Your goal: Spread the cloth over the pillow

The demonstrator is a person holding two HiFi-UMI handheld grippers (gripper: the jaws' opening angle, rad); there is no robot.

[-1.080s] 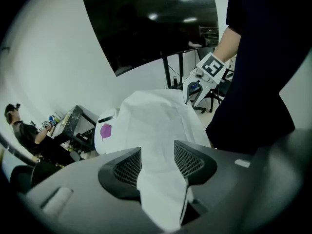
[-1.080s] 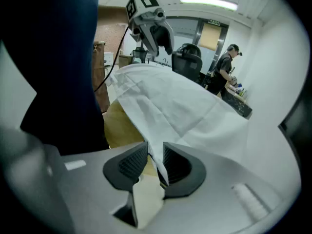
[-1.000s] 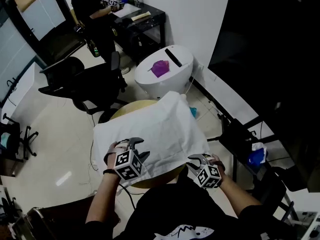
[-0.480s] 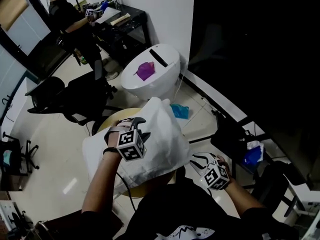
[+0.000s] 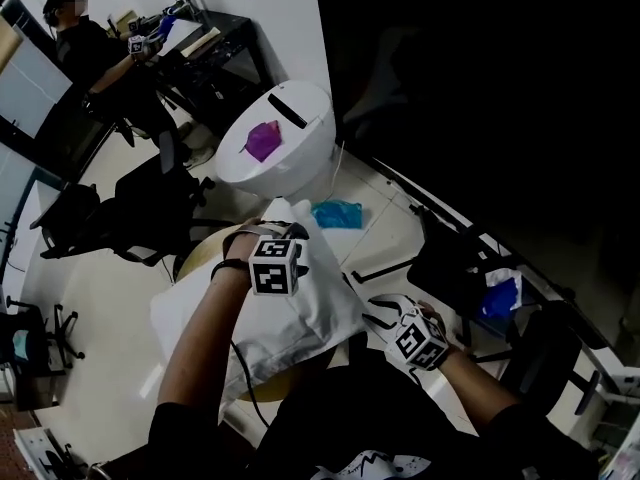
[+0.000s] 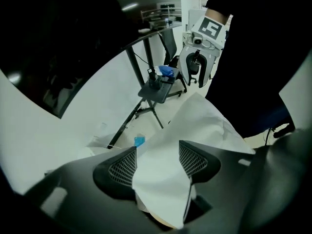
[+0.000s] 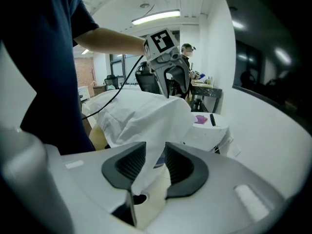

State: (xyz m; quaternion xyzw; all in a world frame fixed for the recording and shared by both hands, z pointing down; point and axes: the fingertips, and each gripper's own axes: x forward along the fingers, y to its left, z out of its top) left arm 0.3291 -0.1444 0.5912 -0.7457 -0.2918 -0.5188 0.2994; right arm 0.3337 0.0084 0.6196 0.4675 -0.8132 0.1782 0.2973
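The white cloth (image 5: pixel 262 320) lies wrinkled and bunched over the pillow, which is hidden under it. The cloth rises to a peak at its 1 o'clock end, and its 3 o'clock corner is stretched outward.

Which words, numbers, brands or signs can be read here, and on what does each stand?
No text can be read.
Cubes on the left tool and right tool bear only black-and-white square markers, no letters; both jaws have just been opening, white cloth between them.
Shirt print: white shapes, cut off, unreadable.
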